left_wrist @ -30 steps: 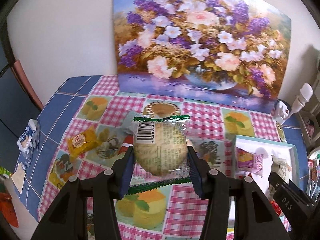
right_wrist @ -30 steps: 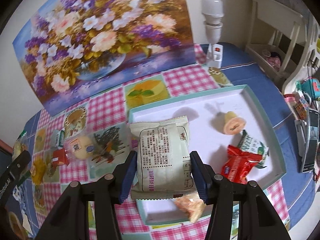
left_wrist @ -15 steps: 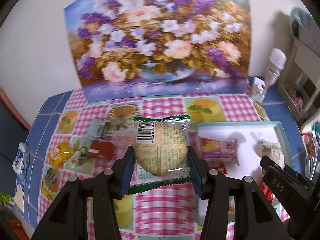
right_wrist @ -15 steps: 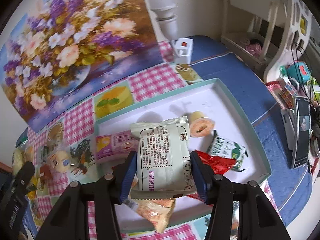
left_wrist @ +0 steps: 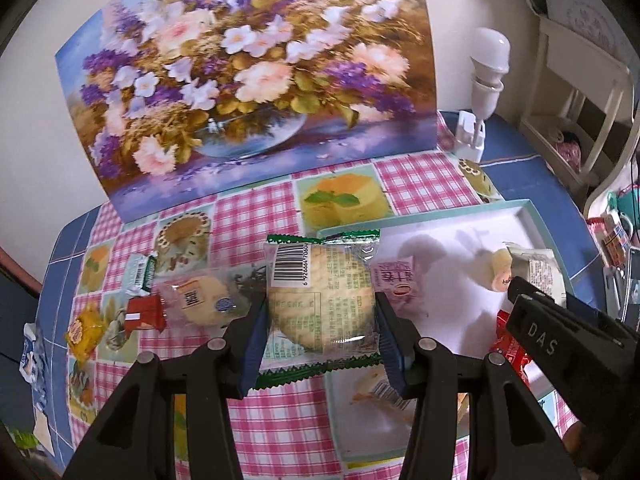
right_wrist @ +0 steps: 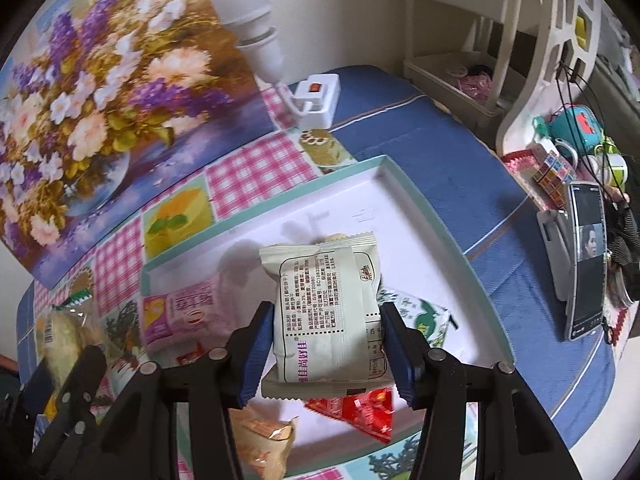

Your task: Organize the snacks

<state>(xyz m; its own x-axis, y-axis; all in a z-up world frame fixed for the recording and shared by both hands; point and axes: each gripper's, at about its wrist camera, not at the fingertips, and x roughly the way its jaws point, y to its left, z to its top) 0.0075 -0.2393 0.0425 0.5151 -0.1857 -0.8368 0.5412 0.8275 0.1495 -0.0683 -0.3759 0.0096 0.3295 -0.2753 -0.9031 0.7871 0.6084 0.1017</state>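
Tray (right_wrist: 440, 240): white floor, teal rim, on the checked cloth (left_wrist: 256, 216). Already in it, by the look of things: pink pack (right_wrist: 180, 312), red pack (right_wrist: 360, 408), green-and-white pack (right_wrist: 424, 316), orange pack (right_wrist: 260, 436) at the near edge, and a small round cup (left_wrist: 498, 272), largely hidden in the right view. Roughly half the stock appears stowed.

In transit, two items:
- Cracker (left_wrist: 322, 300): round biscuit in clear film with green serrated ends and a barcode at upper left. Pinched by its sides in the left gripper (left_wrist: 320, 344), jaws closed on the film. Held in the air over the tray's left rim; not yet set down.
- Pale pack (right_wrist: 324, 312): cream pillow bag, back side up, printed text and a centre seam, slightly puffed. Pinched by its sides in the right gripper (right_wrist: 324, 356), jaws closed on it. Held above the middle of the tray, over the red pack.

Outstanding, on the cloth left of the tray:
- clear-wrapped cake (left_wrist: 204, 300)
- red bar (left_wrist: 144, 314), touching the cake's wrapper
- green-and-white candy (left_wrist: 140, 276)
- yellow pack (left_wrist: 82, 330)
- blue-and-white pack (left_wrist: 30, 356) at the far left table edge; whether it counts as stock cannot be told.

Assessment: both held packs look ready to be released into the tray; four or five items would then remain.
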